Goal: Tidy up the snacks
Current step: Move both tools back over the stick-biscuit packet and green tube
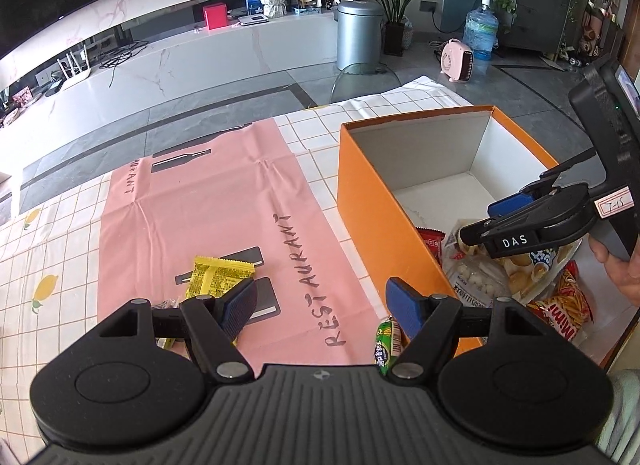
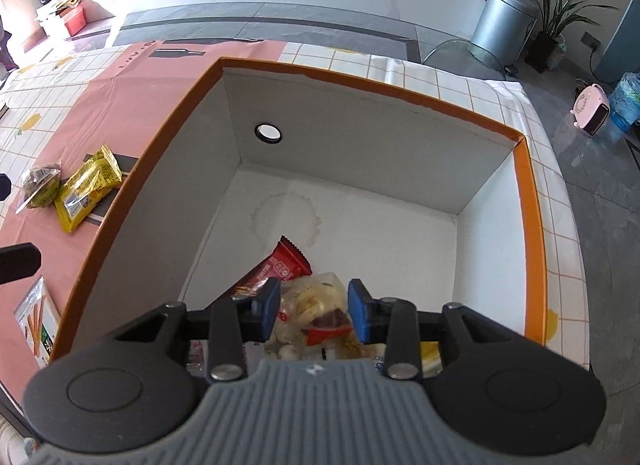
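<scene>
Our right gripper (image 2: pixel 312 315), black with blue ribbed pads, hangs inside the open orange cardboard box with white walls (image 2: pixel 534 201), its jaws partly apart over the snack pile. A clear bag of pale snacks (image 2: pixel 310 301) shows between the pads, but we cannot tell whether they pinch it or only frame it from above. Our left gripper (image 1: pixel 320 307) hovers over the pink cloth mat (image 1: pixel 192 201) just beside the box's orange wall, jaws wide apart and holding nothing.

We judge the job to be well under way. Several packets already sit at the near end of the box: a red foil wrapper (image 2: pixel 286 267), the clear bag, a clear bag of white round pieces (image 1: pixel 474 279) and a red and yellow crisp bag (image 1: pixel 566 303). The far part of the box floor is bare. Outside it we see a yellow sachet (image 1: pixel 218 277) on the mat, a small clear pack of dark green bits (image 2: pixel 40 185) next to it, a green wrapped snack (image 1: pixel 386 339) close under the left gripper, and a flat packet picturing biscuit sticks (image 2: pixel 38 323) near the box's left wall.

As for writing, the mat reads "RESTAURANT" in dark letters. The right gripper carries a white "DAS" tag and a label that looks like "T-15". The crisp bag shows "Mimi". The print on the other packets is too small for us to read.
</scene>
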Demonstrator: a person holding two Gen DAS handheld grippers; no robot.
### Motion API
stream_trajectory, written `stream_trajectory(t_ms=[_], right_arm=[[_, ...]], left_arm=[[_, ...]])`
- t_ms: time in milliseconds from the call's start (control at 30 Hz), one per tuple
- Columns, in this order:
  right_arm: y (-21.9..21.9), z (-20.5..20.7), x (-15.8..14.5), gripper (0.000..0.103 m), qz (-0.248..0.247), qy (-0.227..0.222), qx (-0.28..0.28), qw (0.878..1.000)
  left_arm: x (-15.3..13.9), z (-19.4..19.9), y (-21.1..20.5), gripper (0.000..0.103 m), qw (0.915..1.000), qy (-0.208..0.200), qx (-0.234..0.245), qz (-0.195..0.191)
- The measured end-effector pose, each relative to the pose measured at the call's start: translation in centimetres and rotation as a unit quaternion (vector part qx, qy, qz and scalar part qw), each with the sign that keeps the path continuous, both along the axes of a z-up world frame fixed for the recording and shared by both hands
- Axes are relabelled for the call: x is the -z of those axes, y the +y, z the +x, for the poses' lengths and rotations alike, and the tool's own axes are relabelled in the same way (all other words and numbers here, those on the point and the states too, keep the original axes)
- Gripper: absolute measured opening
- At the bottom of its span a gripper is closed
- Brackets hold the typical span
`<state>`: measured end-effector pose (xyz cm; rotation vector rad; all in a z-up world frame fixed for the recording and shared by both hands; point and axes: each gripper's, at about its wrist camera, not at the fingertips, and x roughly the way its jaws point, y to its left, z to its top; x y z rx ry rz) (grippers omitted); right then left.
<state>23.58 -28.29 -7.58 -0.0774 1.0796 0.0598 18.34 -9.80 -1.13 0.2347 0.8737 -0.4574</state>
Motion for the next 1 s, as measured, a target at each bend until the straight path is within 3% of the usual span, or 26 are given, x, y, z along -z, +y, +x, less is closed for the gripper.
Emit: stream_trajectory(t_ms=[100, 600, 800, 1000], right_arm=[[0.0, -0.6, -0.6, 0.052, -0.003, -0.003, 0.009, 1.000], [3.0, -7.7, -7.4, 0.076, 0.019, -0.049, 0.039, 0.998], [5.6, -12.2, -9.5, 0.079, 0.050, -0.098, 0.046, 0.993], [9.2, -17.1, -9.6, 0.079, 0.093, -0.159, 0.050, 0.982]], left_arm=[[-0.2, -0.5, 0.5, 0.086, 1.0000, 0.001, -0.003, -0.005], [-3.9, -5.7, 4.6, 0.086, 0.9982, -0.026, -0.036, -0.039], [-4.5, -9.0, 7.1, 0.086, 0.9968, -0.055, -0.046, -0.034], [-4.4, -11.3, 10.3, 0.086, 0.9948, -0.062, -0.065, -0.048]])
